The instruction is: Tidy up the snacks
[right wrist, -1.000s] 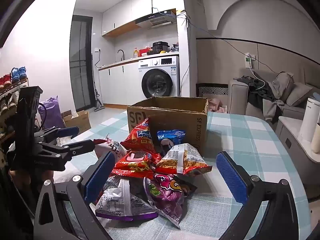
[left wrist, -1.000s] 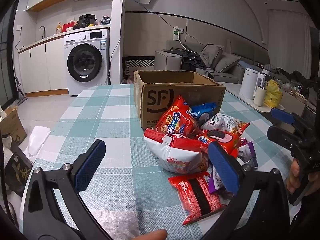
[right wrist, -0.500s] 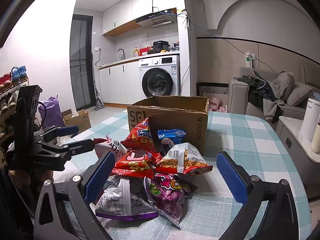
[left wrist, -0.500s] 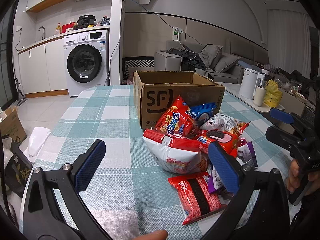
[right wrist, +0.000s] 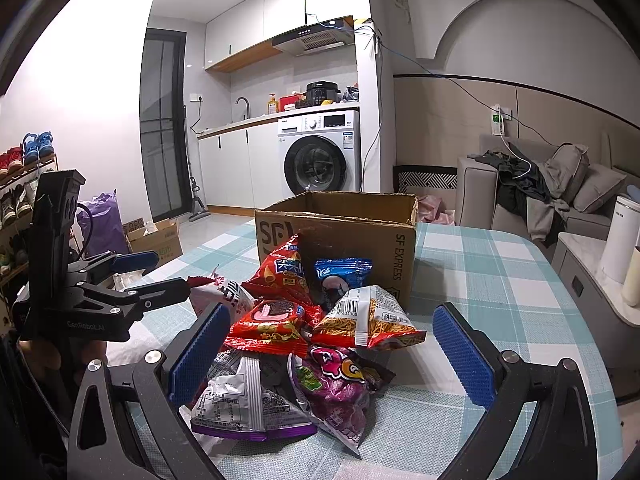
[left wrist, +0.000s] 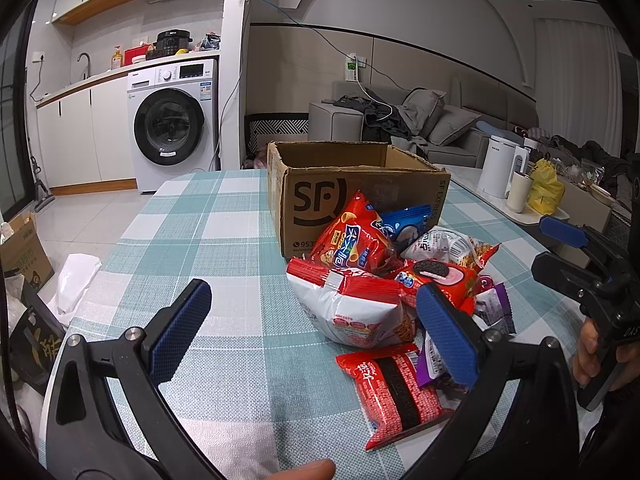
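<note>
Both released, grasping nothing: left gripper [left wrist: 316,328] and right gripper [right wrist: 330,352] short of the snack pile [right wrist: 304,332], heaped on the table's near side against the cardboard box [right wrist: 340,220]. Likely trouble — slick overlapping bags; pinching one could drag neighbours off.

Cardboard box [left wrist: 356,196]: large black "SF" logo on front panel, digits "953" legible below it, rest hidden behind snacks; "SF EXPRESS" printed vertically on side panel, readable in both views [right wrist: 398,256].
Left gripper [right wrist: 132,276], body: white lettering "GenRobot.AI".
Right gripper [left wrist: 560,248], body: partial letters "DAS".
Noodle snack bag [right wrist: 368,318]: barcode with digits ending "655300".
Red chip bag [left wrist: 348,240]: Chinese characters, not legible with certainty.
Remaining packets: print too small to read.
</note>
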`<state>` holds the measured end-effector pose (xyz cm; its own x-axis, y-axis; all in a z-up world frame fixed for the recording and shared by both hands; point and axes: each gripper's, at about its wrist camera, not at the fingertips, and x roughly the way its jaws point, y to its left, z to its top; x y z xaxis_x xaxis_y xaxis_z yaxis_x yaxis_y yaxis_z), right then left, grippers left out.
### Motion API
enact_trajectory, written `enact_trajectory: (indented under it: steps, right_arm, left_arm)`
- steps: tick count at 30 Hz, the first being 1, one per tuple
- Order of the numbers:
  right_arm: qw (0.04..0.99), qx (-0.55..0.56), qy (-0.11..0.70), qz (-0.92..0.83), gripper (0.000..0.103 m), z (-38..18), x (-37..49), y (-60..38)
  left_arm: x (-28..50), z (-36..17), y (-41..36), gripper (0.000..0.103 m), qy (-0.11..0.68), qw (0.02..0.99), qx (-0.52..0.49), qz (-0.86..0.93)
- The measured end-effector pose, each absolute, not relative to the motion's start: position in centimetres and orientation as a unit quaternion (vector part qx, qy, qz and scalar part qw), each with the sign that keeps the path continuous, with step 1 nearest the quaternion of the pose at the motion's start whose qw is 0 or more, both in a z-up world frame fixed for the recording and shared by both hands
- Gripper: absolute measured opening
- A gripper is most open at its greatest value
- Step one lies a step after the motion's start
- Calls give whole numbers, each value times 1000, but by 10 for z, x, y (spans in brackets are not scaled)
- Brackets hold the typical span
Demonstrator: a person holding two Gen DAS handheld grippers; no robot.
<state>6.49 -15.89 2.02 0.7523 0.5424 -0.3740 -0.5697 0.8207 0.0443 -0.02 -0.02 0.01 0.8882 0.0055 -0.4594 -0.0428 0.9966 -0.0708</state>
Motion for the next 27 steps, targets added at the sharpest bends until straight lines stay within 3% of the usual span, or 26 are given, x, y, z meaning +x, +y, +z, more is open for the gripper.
enact_trajectory:
  steps: [27]
  right_arm:
    - [935, -37, 188, 298, 103, 20, 65, -158]
  left_arm:
    - [0, 0, 0, 102, 236, 971, -39, 12]
